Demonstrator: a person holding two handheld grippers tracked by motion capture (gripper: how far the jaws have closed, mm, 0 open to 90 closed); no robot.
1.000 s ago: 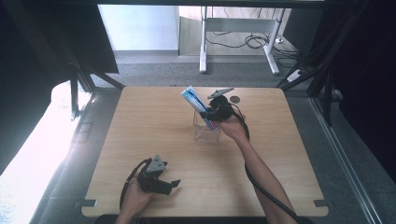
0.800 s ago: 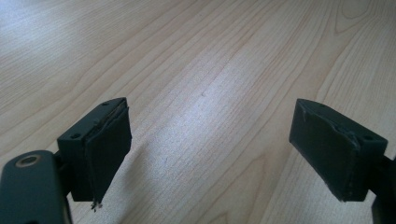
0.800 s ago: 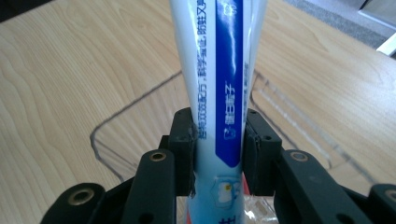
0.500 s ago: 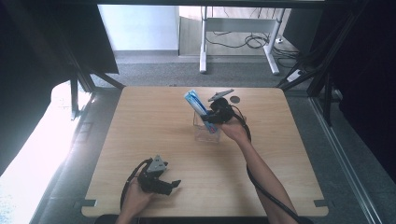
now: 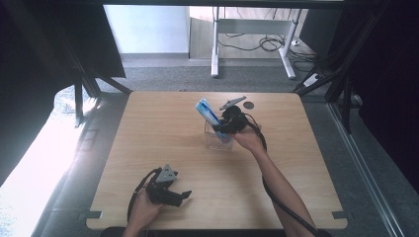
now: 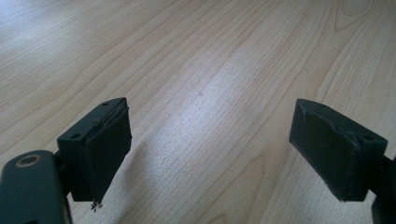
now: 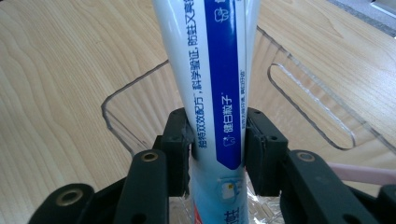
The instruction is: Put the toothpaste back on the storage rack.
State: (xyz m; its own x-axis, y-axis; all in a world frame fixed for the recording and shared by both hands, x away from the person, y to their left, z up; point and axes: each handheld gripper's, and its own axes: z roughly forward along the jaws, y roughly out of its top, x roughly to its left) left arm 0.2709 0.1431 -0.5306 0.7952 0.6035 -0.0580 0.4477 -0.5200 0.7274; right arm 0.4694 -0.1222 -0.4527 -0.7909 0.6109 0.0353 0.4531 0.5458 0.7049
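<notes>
The right hand-held gripper (image 7: 217,140) stands at a clear bin (image 7: 308,100) near the far middle of the desk (image 5: 148,148), a blue-and-white tube (image 7: 219,79) between its pads. Its jaws have just been opening, yet both pads touch the tube's sides. The tube tilts, its lower end in the bin. The left hand-held gripper (image 6: 210,154) rests near the desk's front edge, jaws spread wide around nothing.

A light wooden table (image 5: 148,148) carries a clear plastic bin (image 5: 217,140).
</notes>
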